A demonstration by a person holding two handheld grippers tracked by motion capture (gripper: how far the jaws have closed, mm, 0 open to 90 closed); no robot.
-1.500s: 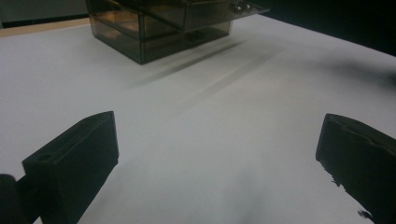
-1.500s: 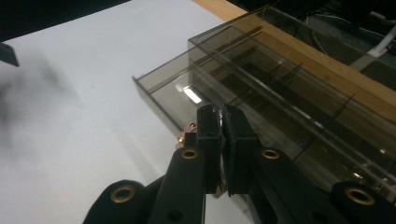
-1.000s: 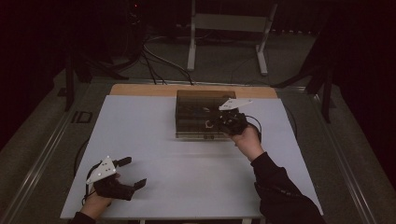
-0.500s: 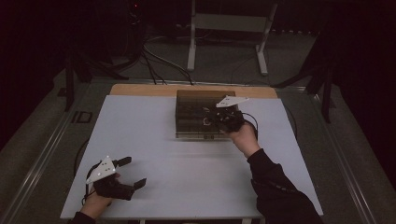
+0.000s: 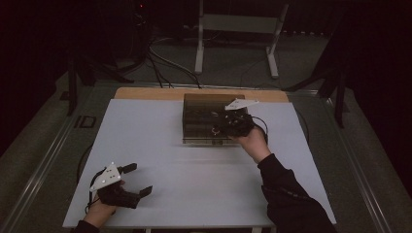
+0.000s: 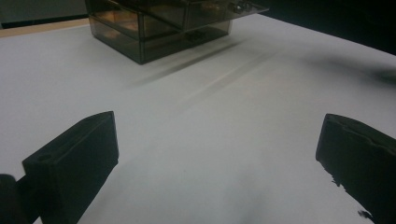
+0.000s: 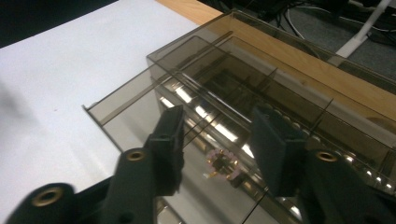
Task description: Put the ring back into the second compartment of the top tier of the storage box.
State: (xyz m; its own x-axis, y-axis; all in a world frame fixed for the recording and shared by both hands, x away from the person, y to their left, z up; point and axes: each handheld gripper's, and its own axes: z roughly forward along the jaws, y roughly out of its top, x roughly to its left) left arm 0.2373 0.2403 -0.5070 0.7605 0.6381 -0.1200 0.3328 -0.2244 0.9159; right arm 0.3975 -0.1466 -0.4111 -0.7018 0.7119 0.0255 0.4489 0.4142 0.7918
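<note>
A smoky clear drawer box (image 5: 201, 114) stands at the back middle of the white table (image 5: 194, 194). My right gripper (image 5: 222, 127) hangs over its pulled-out top drawer (image 7: 126, 112). Its jaws have just been opening and now stand apart, gripping nothing. A small pink and gold trinket (image 7: 223, 167) lies on the drawer floor below the gap of the right gripper (image 7: 219, 140). My left gripper (image 5: 138, 179) rests open near the front left corner with bare table between the jaws; from the left gripper (image 6: 215, 154) the box (image 6: 154, 28) stands far ahead.
A wooden strip (image 5: 145, 93) runs along the table's back edge behind the box. A white metal stand (image 5: 233, 24) and cables (image 5: 160, 58) are on the dark floor beyond. Metal rails (image 5: 43, 160) flank the table.
My right hand has shifted a little to the left over the box, and its grey plate has turned with it. The left gripper has stayed where it was.
</note>
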